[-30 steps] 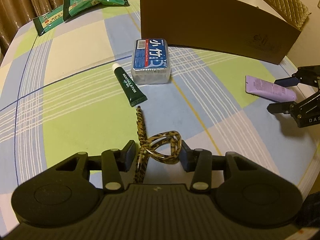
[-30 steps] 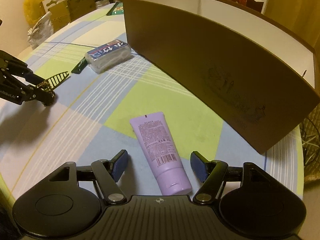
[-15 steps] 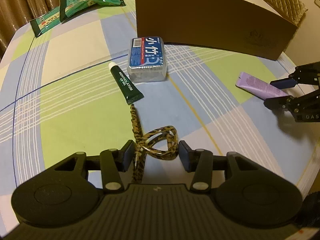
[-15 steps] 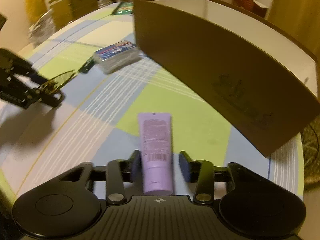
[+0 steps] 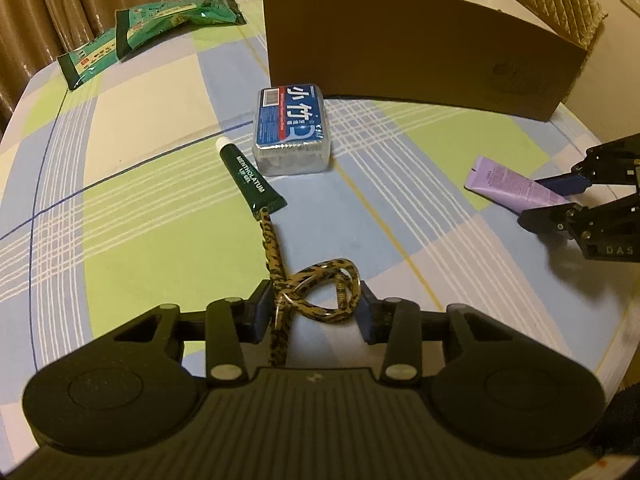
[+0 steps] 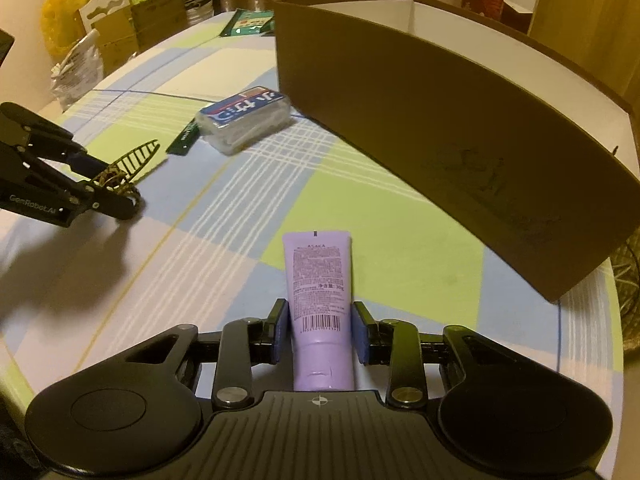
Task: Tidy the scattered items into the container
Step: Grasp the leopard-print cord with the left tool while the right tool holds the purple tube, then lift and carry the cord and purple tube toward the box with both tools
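I have the lilac tube (image 6: pixel 320 296) lying flat on the tablecloth (image 6: pixel 392 264) between the right gripper's (image 6: pixel 320 332) blue pads (image 6: pixel 280 332); they sit close against its sides, but I cannot tell whether they are squeezing it yet. My left gripper (image 5: pixel 312 312) is released, its fingers spread either side of the leopard-print cord (image 5: pixel 316 288), which loops through a metal ring and trails toward the green tube (image 5: pixel 250 178).

By my reckoning the job has barely begun. The part of the box (image 6: pixel 440 120) I can see, its white inner wall, shows nothing in it, and everything lies outside: both tubes, the cord, the clear plastic case (image 5: pixel 292 132) with its blue label close to the box wall, and the two green packets (image 5: pixel 148 32) at the far corner.

The box is plain brown cardboard, tall-sided. The tubes look soft and squeezable with crimped ends; the cord is limp and woven; the packets are glossy and crinkly.
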`<state>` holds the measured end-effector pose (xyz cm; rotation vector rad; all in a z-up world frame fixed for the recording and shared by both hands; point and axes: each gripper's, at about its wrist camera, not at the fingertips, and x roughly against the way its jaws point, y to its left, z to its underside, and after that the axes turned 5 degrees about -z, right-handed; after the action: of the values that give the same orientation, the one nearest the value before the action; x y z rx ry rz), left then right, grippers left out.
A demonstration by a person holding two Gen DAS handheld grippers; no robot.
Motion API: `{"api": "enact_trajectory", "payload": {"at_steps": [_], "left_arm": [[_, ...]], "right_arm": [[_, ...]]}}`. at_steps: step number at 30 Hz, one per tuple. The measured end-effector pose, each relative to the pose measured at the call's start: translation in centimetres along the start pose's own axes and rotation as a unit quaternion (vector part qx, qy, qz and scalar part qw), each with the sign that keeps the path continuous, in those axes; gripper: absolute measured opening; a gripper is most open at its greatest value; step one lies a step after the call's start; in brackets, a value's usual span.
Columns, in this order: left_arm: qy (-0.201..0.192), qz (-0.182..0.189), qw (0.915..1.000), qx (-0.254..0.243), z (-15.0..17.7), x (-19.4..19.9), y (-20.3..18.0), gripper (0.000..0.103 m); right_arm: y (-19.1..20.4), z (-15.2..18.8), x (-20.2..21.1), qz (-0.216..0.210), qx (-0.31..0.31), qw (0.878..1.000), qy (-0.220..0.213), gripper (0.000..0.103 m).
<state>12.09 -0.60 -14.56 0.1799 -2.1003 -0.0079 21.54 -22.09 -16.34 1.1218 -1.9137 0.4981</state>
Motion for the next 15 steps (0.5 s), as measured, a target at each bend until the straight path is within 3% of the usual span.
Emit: {"api": "enact_trajectory", "payload": {"at_steps": [15], "left_arm": [[-0.006, 0.002, 1.0000, -0.003, 0.0, 1.2, -0.2, 0.037]], "right_arm": [[0.4, 0.0, -0.3, 0.003, -0.008, 1.000, 0.005, 0.030]]}}
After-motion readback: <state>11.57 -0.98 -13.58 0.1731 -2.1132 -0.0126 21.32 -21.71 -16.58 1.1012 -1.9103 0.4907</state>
